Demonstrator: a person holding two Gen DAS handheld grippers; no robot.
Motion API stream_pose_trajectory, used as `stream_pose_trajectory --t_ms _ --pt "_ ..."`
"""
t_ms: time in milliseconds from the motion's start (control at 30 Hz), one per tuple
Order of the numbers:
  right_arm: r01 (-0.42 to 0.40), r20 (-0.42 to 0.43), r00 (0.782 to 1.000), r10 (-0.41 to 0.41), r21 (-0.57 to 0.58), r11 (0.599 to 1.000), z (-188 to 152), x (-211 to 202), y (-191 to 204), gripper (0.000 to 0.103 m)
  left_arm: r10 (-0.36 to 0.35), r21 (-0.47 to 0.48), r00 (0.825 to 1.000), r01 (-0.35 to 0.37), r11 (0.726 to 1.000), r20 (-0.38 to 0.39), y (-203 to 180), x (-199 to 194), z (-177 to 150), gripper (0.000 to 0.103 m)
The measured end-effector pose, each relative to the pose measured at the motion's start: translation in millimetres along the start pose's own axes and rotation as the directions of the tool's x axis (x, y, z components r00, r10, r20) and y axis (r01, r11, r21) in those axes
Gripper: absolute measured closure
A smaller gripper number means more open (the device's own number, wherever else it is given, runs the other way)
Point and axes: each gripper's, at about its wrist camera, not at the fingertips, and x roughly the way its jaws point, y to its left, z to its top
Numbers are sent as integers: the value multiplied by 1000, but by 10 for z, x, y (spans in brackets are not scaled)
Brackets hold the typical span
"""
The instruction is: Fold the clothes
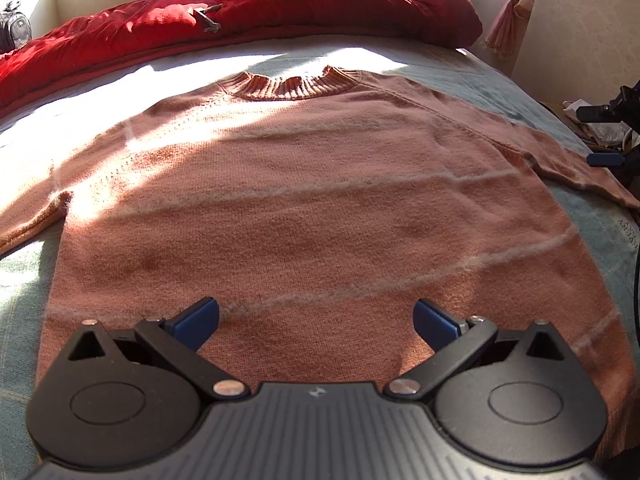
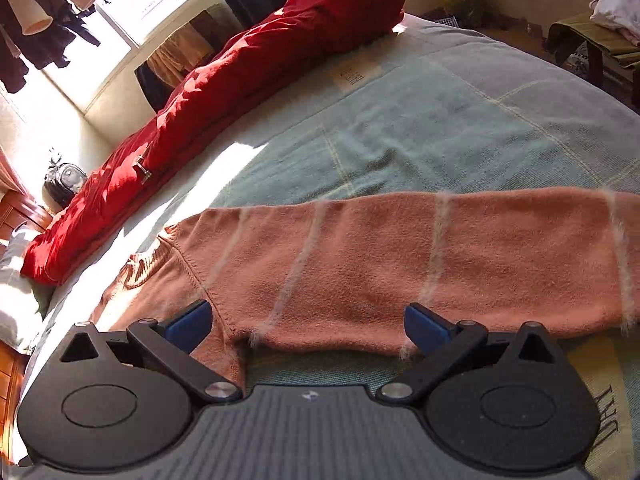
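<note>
A salmon-pink knit sweater (image 1: pixel 312 200) with thin white stripes lies flat, front up, on the bed, its ribbed collar (image 1: pixel 292 82) at the far end and both sleeves spread sideways. My left gripper (image 1: pixel 316 318) hovers open over the sweater's lower body, nothing between its blue pads. In the right wrist view one sleeve (image 2: pixel 440 264) stretches across the frame from the shoulder seam at left. My right gripper (image 2: pixel 308 322) is open just above that sleeve near the armpit, holding nothing. The other gripper's blue tip (image 1: pixel 606 159) shows at the right edge of the left wrist view.
The bed is covered by a pale blue-green blanket (image 2: pixel 460 120). A rolled red quilt (image 1: pixel 240 12) runs along the far side. Hanging clothes and a window (image 2: pixel 132 8) lie beyond it. A chair with laundry (image 2: pixel 608 28) stands off the bed's right.
</note>
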Motion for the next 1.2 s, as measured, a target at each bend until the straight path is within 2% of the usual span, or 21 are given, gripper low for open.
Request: stream_pose_trajectory --t_ms 100,200,300,400,467,633,767,833,1000,1167,1200 --pt "-92 -35 995 90 -86 992 -67 11 385 0 -11 5 999 11 1000 32 7 -81 10 1" --pt "-203 -131 975 182 -168 965 -221 173 853 0 -18 2 999 18 1000 39 44 -134 -56 1" --pt "-235 -222 957 185 -224 946 -436 395 1170 0 -18 -12 1000 19 1000 24 129 -148 -165 1" --pt "-181 -277 956 91 -320 930 -710 574 1353 0 -22 -17 1000 22 1000 -7 224 -143 -299 1" --pt "-111 -277 961 -12 -425 898 -926 641 1425 0 -31 -14 999 31 999 -13 292 -160 -382 1" --pt "17 -180 966 -186 -675 738 -1421 504 1540 0 -75 28 997 75 997 -3 473 -246 -568 1" --pt "57 -152 972 -180 -591 805 -1487 369 1374 0 -115 85 993 114 990 11 531 -258 -655 1" --pt "81 -120 976 -179 -566 821 -1538 332 1326 0 -131 118 991 129 985 9 543 -258 -678 1" --pt "157 -59 971 -230 -567 809 -1656 311 1404 0 -162 150 987 160 976 -1 616 -317 -694 1" --pt "181 -92 956 -277 -560 808 -1689 189 1423 0 -170 147 985 165 975 23 832 -454 -765 1" --pt "185 -95 954 -286 -564 805 -1713 151 1424 0 -152 142 988 146 979 28 893 -475 -764 1"
